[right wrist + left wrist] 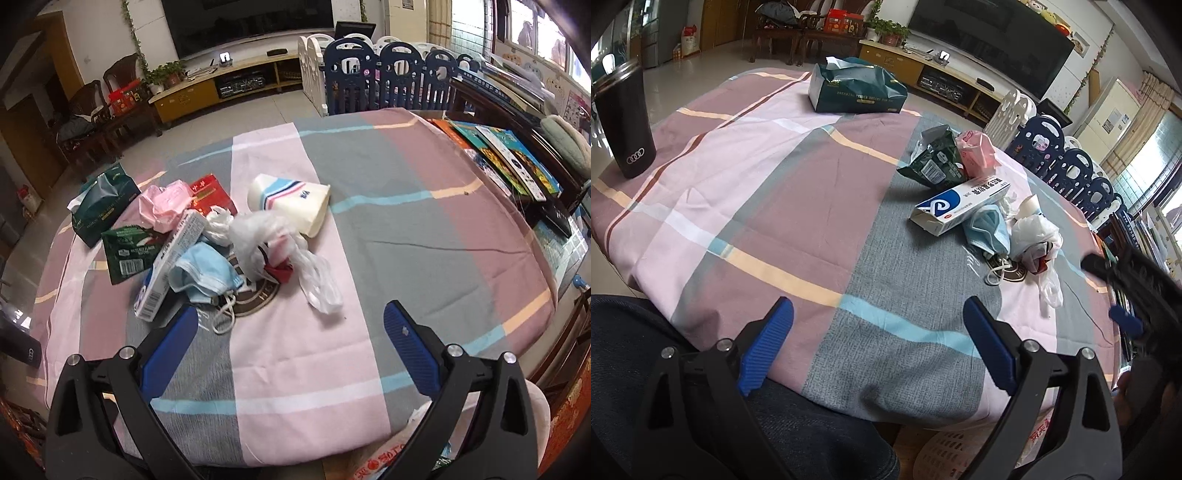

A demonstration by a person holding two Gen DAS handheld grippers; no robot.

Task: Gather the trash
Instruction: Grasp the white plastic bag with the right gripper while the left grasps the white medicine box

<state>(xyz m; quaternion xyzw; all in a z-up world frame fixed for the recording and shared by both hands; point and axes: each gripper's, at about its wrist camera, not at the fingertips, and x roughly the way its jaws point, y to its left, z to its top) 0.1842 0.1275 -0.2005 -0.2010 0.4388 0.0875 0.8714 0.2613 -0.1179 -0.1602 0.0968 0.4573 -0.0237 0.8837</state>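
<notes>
1. We see the left tongs [879,314] spread wide, nothing between the blue ribbed pads, hovering over the near edge of the round bench [798,206] with its pink, grey and mauve checked cloth.
2. Right tongs [290,325] also spread wide and empty, above the near side of the bench, just short of the trash pile.
3. We take the white-and-blue cardboard medicine box [168,264] as landmark; it lies flat in the pile, towards the bench middle.
4. Crumpled light blue face mask [207,275] touches the box on its right, white ear loops trailing towards the tongs.
5. Crumpled clear plastic bag [273,247] lies right of the mask, partly over it, with something red inside.
6. Dark green foil snack wrapper [127,251] sits just left of the box, touching it.
7. Crumpled pink plastic wrapper [166,203] sits beyond the box; a red flat packet [212,194] just beside that.
8. Cream paper cup with blue and pink stripes [291,205] lies tipped on its side, beyond and right of the box.
9. Dark green tissue pack [857,90] stands well beyond the box, apart from the pile.
10. Black tumbler with ring logo [626,122] stands upright far left of the box, at the bench edge.
</notes>
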